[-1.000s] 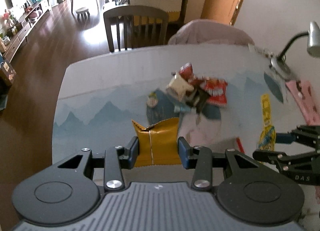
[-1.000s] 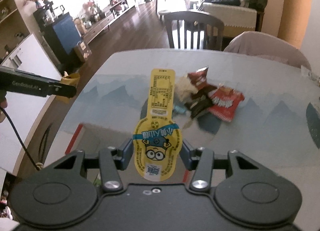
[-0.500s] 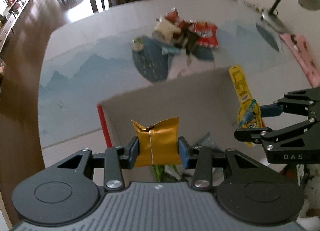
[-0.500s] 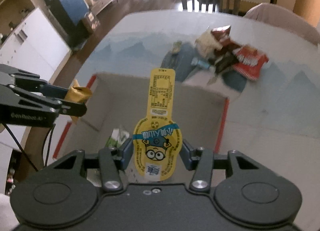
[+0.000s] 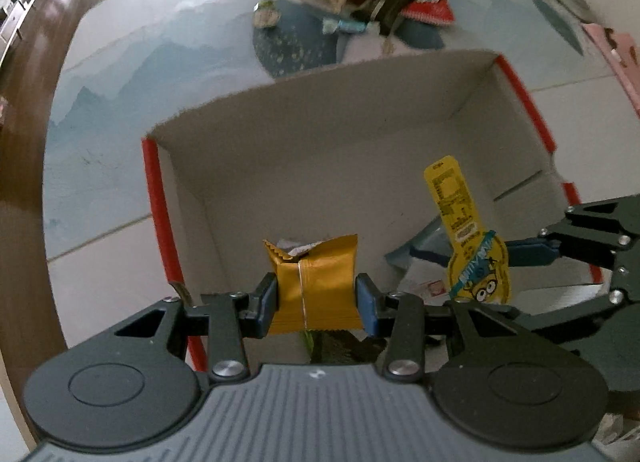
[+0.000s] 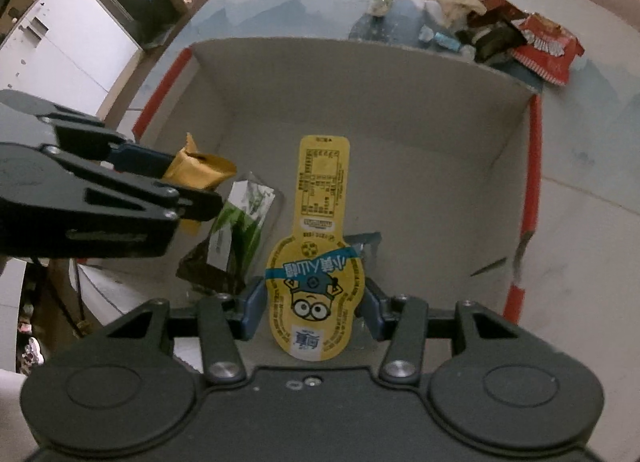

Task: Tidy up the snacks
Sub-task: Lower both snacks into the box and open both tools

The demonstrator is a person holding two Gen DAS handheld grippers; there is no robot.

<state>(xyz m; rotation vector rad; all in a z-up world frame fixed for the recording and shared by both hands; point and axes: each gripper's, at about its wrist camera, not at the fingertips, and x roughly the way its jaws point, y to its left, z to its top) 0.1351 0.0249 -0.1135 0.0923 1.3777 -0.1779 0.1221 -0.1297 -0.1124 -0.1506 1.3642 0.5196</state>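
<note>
Seen from the left wrist, the left gripper (image 5: 316,298) pinches a gold pack (image 5: 314,286), crinkly foil with a back seam and zigzag top edge, squarely between both blue pads, over the near part of an open box (image 5: 360,150). Box is matte grey card inside with red rims. Right gripper (image 5: 516,258) enters from the right, clamped on a yellow pouch (image 5: 472,242), glossy, bulb-shaped with a long neck. Loose wrappers (image 5: 376,2) are piled on the table (image 5: 120,94) beyond the box.

From the right wrist, the pouch (image 6: 316,262) stands upright between the pads, bulb gripped, neck pointing away, above the box (image 6: 400,134) floor. Gold pack (image 6: 196,172) sits pinched in the left gripper (image 6: 188,182) at left. A green packet (image 6: 240,222) lies flat in the box.
</note>
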